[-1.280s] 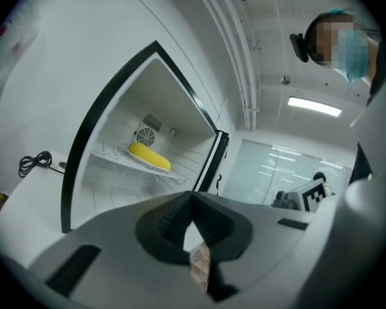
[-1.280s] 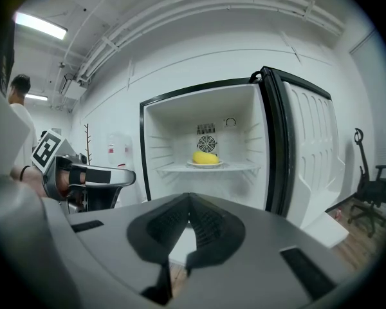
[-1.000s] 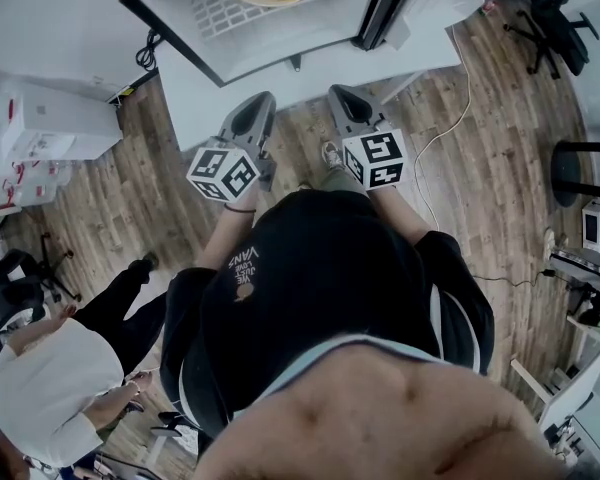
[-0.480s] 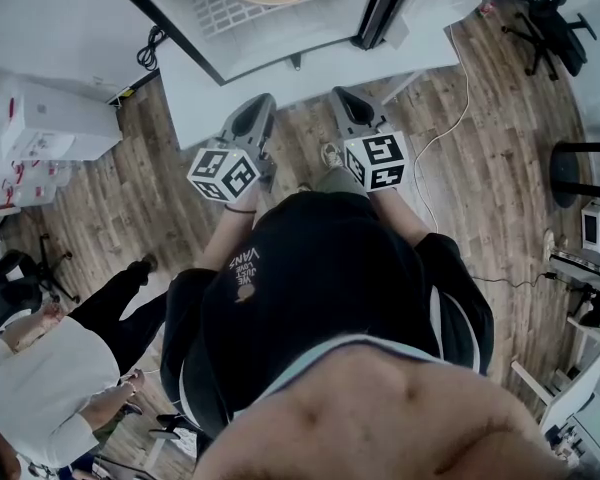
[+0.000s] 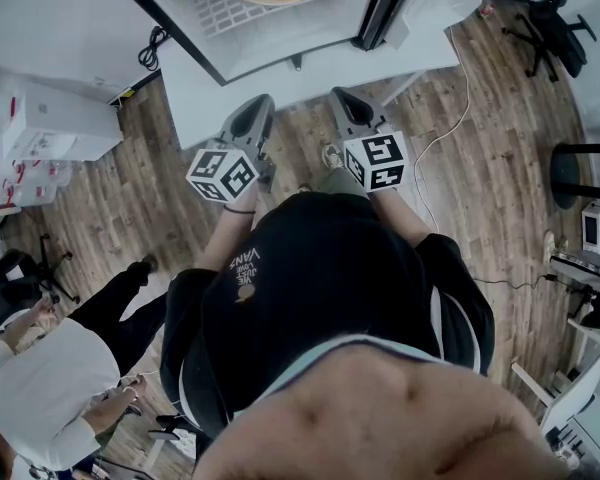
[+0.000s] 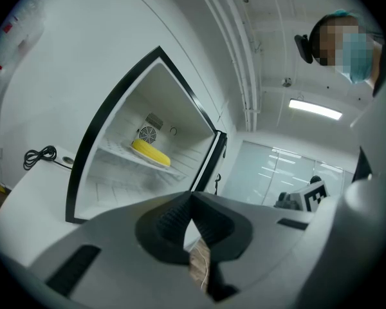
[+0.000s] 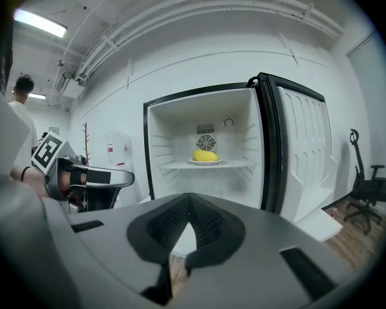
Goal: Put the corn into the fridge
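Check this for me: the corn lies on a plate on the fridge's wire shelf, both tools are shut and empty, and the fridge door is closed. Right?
Not quite: the fridge door stands open, as the right gripper view shows. The rest holds: the corn lies on a plate on the wire shelf, and the left tool and right tool are both shut and empty.

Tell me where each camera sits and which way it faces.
Head view: on the person's head, facing steeply down; torso, left gripper, right gripper show.
Left gripper view: on that gripper, facing the open fridge obliquely; shut jaws show.
Right gripper view: on that gripper, facing fridge squarely; shut jaws, left gripper show.
All share the corn.
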